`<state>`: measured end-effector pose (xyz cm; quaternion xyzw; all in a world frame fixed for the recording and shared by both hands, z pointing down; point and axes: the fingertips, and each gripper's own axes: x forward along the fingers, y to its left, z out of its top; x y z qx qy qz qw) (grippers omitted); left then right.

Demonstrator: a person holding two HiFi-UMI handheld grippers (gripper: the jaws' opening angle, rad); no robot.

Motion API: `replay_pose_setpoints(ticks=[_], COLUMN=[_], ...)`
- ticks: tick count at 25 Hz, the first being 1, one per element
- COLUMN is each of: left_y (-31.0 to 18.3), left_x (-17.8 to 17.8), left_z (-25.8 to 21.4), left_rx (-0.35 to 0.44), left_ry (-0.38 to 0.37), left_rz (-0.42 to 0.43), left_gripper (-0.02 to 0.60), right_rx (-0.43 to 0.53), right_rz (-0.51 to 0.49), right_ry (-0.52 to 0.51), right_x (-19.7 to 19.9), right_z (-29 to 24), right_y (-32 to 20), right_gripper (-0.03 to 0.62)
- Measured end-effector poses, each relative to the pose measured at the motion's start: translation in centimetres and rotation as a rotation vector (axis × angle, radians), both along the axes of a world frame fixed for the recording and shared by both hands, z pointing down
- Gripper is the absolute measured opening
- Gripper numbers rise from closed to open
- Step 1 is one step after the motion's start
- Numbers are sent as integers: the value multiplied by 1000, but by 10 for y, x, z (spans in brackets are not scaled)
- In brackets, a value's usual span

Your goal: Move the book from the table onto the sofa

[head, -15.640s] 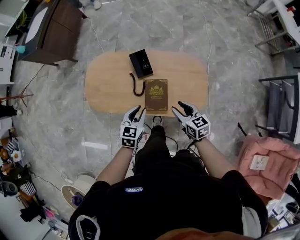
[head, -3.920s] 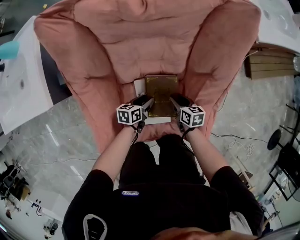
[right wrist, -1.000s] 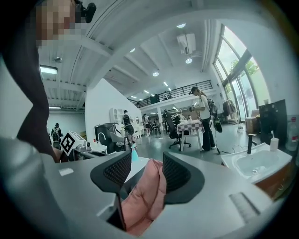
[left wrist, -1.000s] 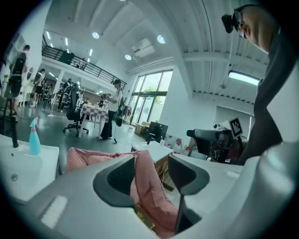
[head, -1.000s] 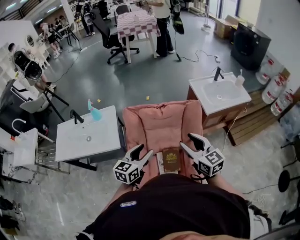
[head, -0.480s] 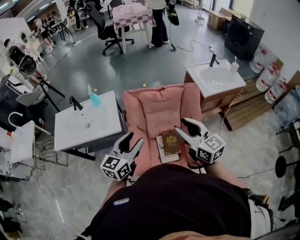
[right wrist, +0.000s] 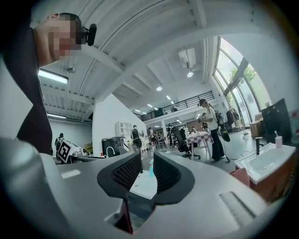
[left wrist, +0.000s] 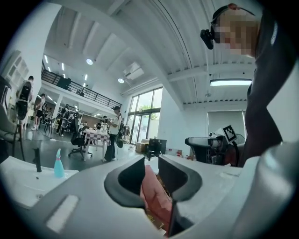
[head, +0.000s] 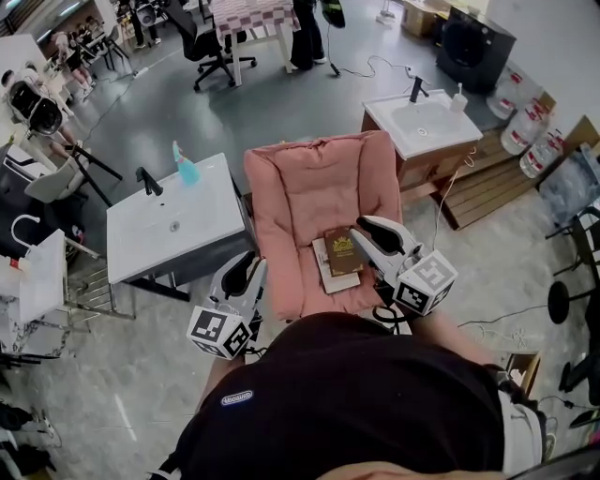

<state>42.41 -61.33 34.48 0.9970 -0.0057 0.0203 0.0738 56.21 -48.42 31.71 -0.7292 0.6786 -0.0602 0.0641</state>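
The brown book (head: pixel 343 250) lies flat on the seat of the pink sofa (head: pixel 309 187), on top of a white book or pad (head: pixel 327 276). My left gripper (head: pixel 246 268) hangs open off the sofa's front left corner, with nothing in it; in the left gripper view the left gripper (left wrist: pixel 150 164) frames only pink sofa (left wrist: pixel 156 200) cushion. My right gripper (head: pixel 364 236) is by the book's right edge and above it, apart from it. Its jaws have just been closing to a narrow gap and hold nothing. In its own view the right gripper (right wrist: pixel 147 164) points level across the room.
A white sink counter (head: pixel 169 234) with a blue spray bottle (head: pixel 178 167) stands left of the sofa. A second sink unit (head: pixel 422 122) stands at its right, with wooden pallets (head: pixel 487 187) beside it. People, chairs and a checked table (head: pixel 248 14) are at the back.
Both grippers have drawn back from the sofa and risen. The left one has moved out to the left. The right gripper's jaws have narrowed. The book stays on the seat.
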Motion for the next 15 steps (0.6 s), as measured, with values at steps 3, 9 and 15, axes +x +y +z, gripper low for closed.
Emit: replay_pose_setpoints(ticks=[3,9,15], left_y=[5,11,17], left_x=[-17,-41,-53], left_z=[-9,-11,-16], left_rx=[11,2,26], left_ry=[24,16,8], left_rz=[16,66,97], left_gripper=[14,0,0], right_rx=[23,85,152], right_rz=[5,-11,-32], right_ry=[6,-3,-46], right_x=[-19,-49,-60], right_z=[-5,-15,-33], right_y=[9,28,37], right_gripper=[58,29,28])
